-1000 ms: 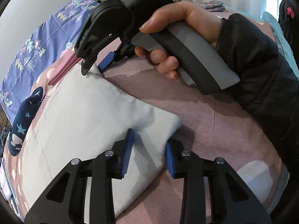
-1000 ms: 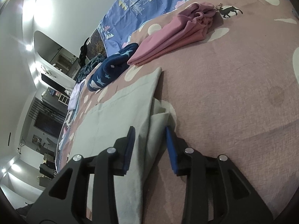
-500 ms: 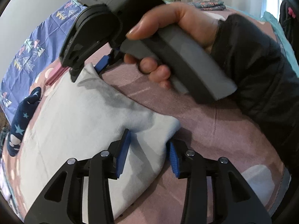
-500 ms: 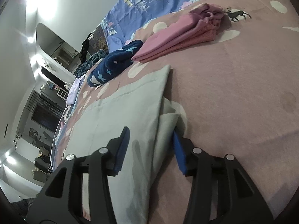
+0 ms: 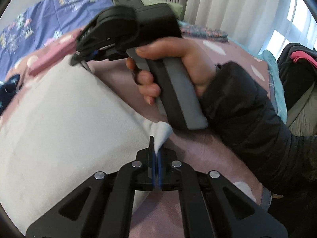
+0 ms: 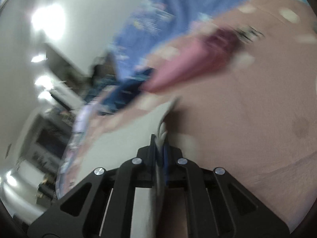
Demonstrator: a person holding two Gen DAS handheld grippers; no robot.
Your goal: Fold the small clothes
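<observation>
A pale grey garment (image 5: 65,119) lies flat on the mauve spotted bedspread (image 5: 198,148). My left gripper (image 5: 156,154) is shut on its near right corner, with a tuft of cloth sticking out past the tips. My right gripper (image 5: 83,61), held by a hand in a black sleeve, is at the garment's far corner. In the blurred right wrist view my right gripper (image 6: 160,144) is shut on the garment's edge (image 6: 126,138).
A folded pink garment (image 6: 184,69) and a navy starred garment (image 6: 126,91) lie beyond the grey one, with a blue patterned quilt (image 5: 45,19) behind. Curtains (image 5: 227,6) and a window are at the back right. A dark jacket (image 5: 297,63) lies at the right.
Both grippers were open astride the garment's corners and have now shut on them. The right wrist view has gone blurred with motion.
</observation>
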